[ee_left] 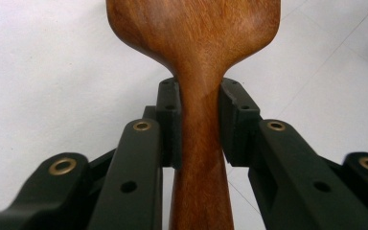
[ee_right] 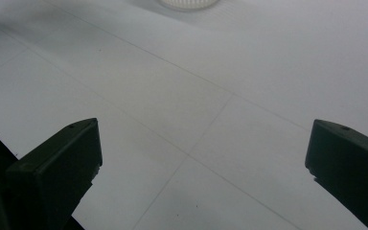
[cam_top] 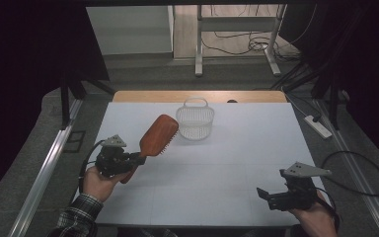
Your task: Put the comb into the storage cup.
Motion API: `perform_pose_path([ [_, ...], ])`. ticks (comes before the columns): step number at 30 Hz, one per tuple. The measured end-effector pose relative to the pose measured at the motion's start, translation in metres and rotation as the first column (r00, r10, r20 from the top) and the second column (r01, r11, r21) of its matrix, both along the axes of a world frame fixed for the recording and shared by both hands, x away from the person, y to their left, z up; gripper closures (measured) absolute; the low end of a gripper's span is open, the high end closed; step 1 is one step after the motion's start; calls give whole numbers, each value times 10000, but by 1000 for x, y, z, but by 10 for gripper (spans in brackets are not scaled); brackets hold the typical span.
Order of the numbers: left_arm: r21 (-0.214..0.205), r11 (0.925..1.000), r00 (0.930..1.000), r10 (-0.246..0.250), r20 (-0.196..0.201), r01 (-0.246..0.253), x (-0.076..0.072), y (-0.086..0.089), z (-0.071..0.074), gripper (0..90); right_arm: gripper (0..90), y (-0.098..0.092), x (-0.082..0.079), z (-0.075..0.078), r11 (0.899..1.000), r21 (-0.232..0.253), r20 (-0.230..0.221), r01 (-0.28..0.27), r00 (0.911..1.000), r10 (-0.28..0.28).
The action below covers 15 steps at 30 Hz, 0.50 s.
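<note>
A wooden hairbrush [cam_top: 157, 135] with a reddish-brown back is held above the white table, its head tilted up toward the basket. My left gripper [cam_top: 139, 159] is shut on the brush's handle [ee_left: 200, 143], and both pads press its narrow neck. A white plastic basket [cam_top: 195, 121] with a loop handle stands at the table's far middle, just right of the brush head. Its rim [ee_right: 187, 4] shows at the top of the right gripper view. Near the front right edge, my right gripper [cam_top: 265, 196] stands open, nothing between its jaws.
The white table top [cam_top: 237, 158] spreads between the two hands. A wooden strip runs along its far edge. A power strip [cam_top: 318, 125] and cables lie on the floor to the right, and metal rails flank both sides.
</note>
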<state>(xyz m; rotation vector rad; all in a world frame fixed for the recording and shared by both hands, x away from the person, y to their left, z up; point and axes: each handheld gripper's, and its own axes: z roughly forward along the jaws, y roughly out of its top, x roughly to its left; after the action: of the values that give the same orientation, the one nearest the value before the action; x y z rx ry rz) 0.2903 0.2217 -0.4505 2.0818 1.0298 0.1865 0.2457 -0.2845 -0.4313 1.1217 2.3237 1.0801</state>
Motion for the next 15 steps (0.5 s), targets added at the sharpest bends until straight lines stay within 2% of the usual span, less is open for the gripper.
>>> perform_pose_path([
  [5, 11, 10000, 10000, -20, 40, 20, -9, -3, 0, 724, 0, 6, 5, 3, 9996, 104, 203, -253, 9995, 251],
  [10, 139, 9999, 9999, -88, 111, 86, -17, -8, 1, 724, 0, 10, 12, 8, 9980, 443, 116, -447, 9990, 443],
  [15, 96, 9997, 9998, -214, 37, 213, -22, -11, 1, 724, 0, 17, 20, 11, 9957, 678, 106, -626, 9980, 620],
])
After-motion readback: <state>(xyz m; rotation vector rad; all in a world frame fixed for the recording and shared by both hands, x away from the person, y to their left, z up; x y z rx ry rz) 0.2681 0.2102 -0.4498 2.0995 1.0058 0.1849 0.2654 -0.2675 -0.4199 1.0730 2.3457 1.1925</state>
